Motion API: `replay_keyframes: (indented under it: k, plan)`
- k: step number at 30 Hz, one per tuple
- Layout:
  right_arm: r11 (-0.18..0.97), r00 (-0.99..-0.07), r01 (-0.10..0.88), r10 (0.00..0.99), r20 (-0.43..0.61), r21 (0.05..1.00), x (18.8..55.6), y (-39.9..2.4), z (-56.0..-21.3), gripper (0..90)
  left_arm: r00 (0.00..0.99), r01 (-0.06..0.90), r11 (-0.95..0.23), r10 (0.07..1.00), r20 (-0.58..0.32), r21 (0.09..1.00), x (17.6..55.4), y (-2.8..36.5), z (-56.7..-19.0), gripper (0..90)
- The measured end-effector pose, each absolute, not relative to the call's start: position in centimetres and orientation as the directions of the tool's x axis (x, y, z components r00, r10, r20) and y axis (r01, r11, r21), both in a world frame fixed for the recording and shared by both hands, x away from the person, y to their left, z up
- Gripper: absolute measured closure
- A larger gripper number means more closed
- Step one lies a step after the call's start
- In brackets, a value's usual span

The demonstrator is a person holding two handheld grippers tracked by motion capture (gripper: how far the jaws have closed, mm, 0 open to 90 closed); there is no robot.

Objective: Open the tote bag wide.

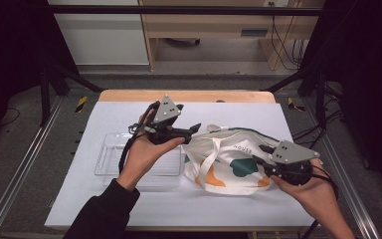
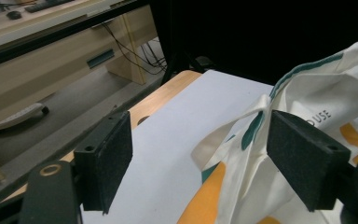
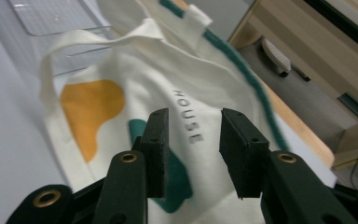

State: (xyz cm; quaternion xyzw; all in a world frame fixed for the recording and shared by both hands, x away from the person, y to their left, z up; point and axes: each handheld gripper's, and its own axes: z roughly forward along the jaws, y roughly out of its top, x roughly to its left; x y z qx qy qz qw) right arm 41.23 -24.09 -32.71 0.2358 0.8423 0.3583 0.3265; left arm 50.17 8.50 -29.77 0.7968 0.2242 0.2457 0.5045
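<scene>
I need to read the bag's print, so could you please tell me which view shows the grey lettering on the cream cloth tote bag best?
The right gripper view: the grey lettering lies close and whole. The left gripper view catches its end; the high view shows it tiny.

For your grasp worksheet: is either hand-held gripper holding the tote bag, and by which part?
Neither. The left hand-held gripper and the right hand-held gripper both stand open at the tote bag, pads pressing nothing.
</scene>
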Motion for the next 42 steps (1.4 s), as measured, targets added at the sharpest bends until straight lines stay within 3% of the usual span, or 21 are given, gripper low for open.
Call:
replay_keyframes:
  k: [4, 10, 14, 16, 17, 18, 19, 23, 26, 31, 35, 36, 42]
  plan:
    - [0.621, -0.655, 0.207, 0.662, -0.364, 0.756, 42.8, -25.1, -32.6, 66.1, 0.805, 0.116, -0.405, 0.573, 0.152, 0.907, 50.8, 7.2, -29.9, 32.7]
    - [0.631, -0.648, 0.282, 0.681, -0.342, 0.722, 44.9, -25.3, -33.9, 66.0, 0.829, 0.122, -0.436, 0.539, 0.149, 0.892, 51.0, 5.7, -30.5, 36.3]
    - [0.631, -0.657, 0.341, 0.69, -0.304, 0.697, 46.4, -24.8, -34.9, 60.4, 0.839, 0.131, -0.446, 0.525, 0.14, 0.885, 51.4, 5.1, -30.8, 37.1]
    - [0.642, -0.666, 0.349, 0.682, -0.301, 0.683, 46.8, -24.5, -35.2, 72.0, 0.841, 0.134, -0.461, 0.521, 0.146, 0.877, 51.7, 5.0, -30.9, 37.1]
    - [0.642, -0.666, 0.349, 0.682, -0.301, 0.683, 46.8, -24.5, -35.2, 72.0, 0.841, 0.134, -0.461, 0.521, 0.146, 0.877, 51.7, 5.0, -30.9, 37.2]
    - [0.641, -0.661, 0.348, 0.686, -0.306, 0.684, 47.0, -24.4, -35.3, 84.4, 0.845, 0.149, -0.463, 0.518, 0.13, 0.874, 51.9, 4.9, -31.0, 37.5]
    - [0.628, -0.659, 0.347, 0.692, -0.295, 0.697, 47.0, -24.4, -35.2, 87.3, 0.849, 0.151, -0.466, 0.513, 0.127, 0.872, 52.1, 4.8, -31.0, 37.7]
    - [0.605, -0.66, 0.341, 0.699, -0.275, 0.72, 46.8, -24.8, -34.7, 88.2, 0.857, 0.154, -0.486, 0.499, 0.129, 0.86, 52.5, 4.5, -31.4, 37.8]
    - [0.598, -0.66, 0.336, 0.701, -0.271, 0.728, 46.6, -24.8, -34.6, 88.3, 0.887, 0.165, -0.46, 0.457, 0.073, 0.872, 52.6, 4.1, -32.0, 38.7]
    - [0.598, -0.666, 0.326, 0.695, -0.271, 0.732, 46.6, -24.9, -34.5, 88.2, 0.9, 0.152, -0.492, 0.427, 0.086, 0.857, 52.4, 3.2, -32.3, 40.9]
    - [0.585, -0.668, 0.319, 0.697, -0.261, 0.746, 46.4, -24.9, -34.7, 88.2, 0.912, 0.141, -0.542, 0.397, 0.105, 0.829, 52.5, 2.5, -32.8, 48.5]
    - [0.58, -0.67, 0.321, 0.698, -0.253, 0.749, 46.3, -24.9, -34.7, 88.2, 0.911, 0.128, -0.576, 0.389, 0.133, 0.808, 52.6, 2.0, -33.1, 53.2]
    - [0.572, -0.671, 0.301, 0.696, -0.257, 0.763, 44.9, -24.5, -34.7, 88.4, 0.922, 0.168, -0.579, 0.378, 0.08, 0.798, 53.2, 1.8, -32.6, 77.5]
